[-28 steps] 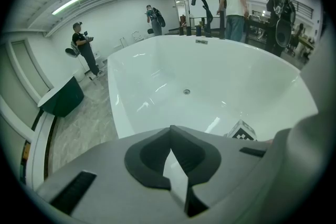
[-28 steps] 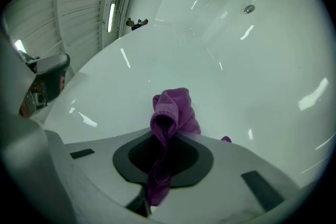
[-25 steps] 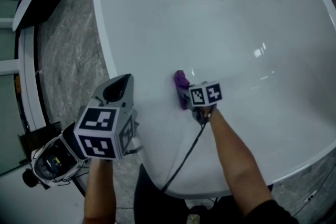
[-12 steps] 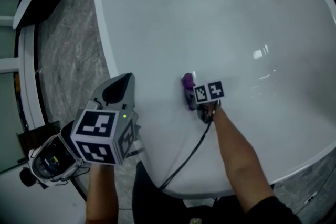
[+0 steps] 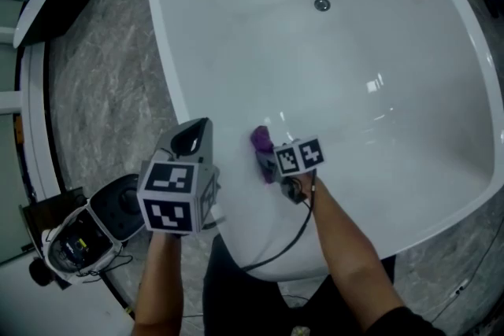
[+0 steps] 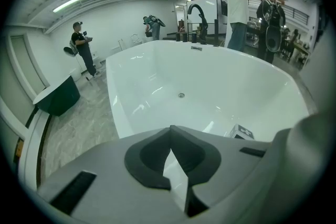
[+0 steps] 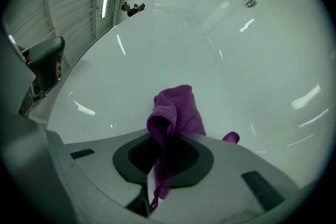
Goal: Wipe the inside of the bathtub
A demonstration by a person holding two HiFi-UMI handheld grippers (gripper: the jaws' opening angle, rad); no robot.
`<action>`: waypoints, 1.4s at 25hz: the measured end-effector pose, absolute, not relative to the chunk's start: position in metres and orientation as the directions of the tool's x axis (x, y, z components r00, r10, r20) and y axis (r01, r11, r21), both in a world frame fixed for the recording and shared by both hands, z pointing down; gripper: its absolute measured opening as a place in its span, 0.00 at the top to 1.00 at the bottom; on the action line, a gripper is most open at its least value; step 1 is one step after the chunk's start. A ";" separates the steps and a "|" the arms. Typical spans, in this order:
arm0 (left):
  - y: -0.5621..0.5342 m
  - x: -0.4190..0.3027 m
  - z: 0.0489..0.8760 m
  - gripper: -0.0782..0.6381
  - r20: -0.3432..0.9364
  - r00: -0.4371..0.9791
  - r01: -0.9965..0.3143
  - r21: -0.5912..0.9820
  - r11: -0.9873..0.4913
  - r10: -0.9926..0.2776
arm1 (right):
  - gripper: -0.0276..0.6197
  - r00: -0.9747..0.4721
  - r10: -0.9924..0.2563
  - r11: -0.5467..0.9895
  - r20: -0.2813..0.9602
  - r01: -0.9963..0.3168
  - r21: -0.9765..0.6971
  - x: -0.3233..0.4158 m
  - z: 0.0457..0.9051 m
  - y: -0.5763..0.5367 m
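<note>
head view / right gripper: reaches down inside the bathtub, jaws clamped on a purple cloth.
head view / cloth place: I read it as pressed on the near inner wall, just below the left rim and well apart from the drain.
head view / left gripper: held over the rim and the grey floor, not on the tub.
head view / progress: no wet trail or dirt shows, so I can't tell the wiped part. From the cloth's spot I judge the floor of the tub, the far wall and the drain end are left to do.

left gripper view / left gripper: jaw tips together with nothing between them, only white tub behind.
left gripper view / far end: black faucet beyond the tub, people standing in the room.

right gripper view / right gripper: closed on the cloth. A bunched fold sticks out ahead, a tail hangs back through the jaws.
right gripper view / contact: cloth front looks to be on the wall, can't confirm.

counts: 1 bathtub, 1 drain, 1 cloth, 1 faucet, 2 grippers, at least 3 people.
</note>
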State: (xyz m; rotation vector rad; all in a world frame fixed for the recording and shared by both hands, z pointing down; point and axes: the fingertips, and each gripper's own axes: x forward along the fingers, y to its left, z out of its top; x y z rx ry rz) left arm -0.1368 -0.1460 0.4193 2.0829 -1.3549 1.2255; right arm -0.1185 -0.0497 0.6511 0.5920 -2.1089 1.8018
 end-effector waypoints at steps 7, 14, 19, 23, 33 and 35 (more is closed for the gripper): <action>-0.153 -0.133 0.436 0.88 0.827 0.235 -0.853 -0.077 -0.516 -0.512 | 0.92 -0.873 -0.174 0.147 0.455 -0.480 -0.865 -0.129 0.608 -0.054; -0.161 -0.132 0.453 0.88 0.804 0.314 -0.818 -0.040 -0.573 -0.505 | 0.91 -0.861 -0.265 0.152 0.435 -0.483 -0.862 -0.127 0.573 -0.059; -0.158 -0.135 0.444 0.88 0.780 0.373 -0.816 0.018 -0.578 -0.502 | 0.91 -0.772 -0.431 0.166 0.467 -0.577 -0.800 -0.103 0.531 -0.076; -0.144 -0.130 0.422 0.88 0.735 0.422 -0.815 0.051 -0.577 -0.530 | 0.91 -0.709 -0.543 0.245 0.450 -0.647 -0.723 -0.085 0.478 -0.081; -0.077 -0.086 0.318 0.88 0.630 0.435 -0.868 0.102 -0.486 -0.643 | 0.91 -0.666 -0.681 0.466 0.304 -0.714 -0.522 -0.014 0.314 -0.052; -0.062 -0.079 0.289 0.88 0.593 0.433 -0.876 0.100 -0.472 -0.679 | 0.91 -0.664 -0.701 0.492 0.260 -0.715 -0.497 0.001 0.280 -0.038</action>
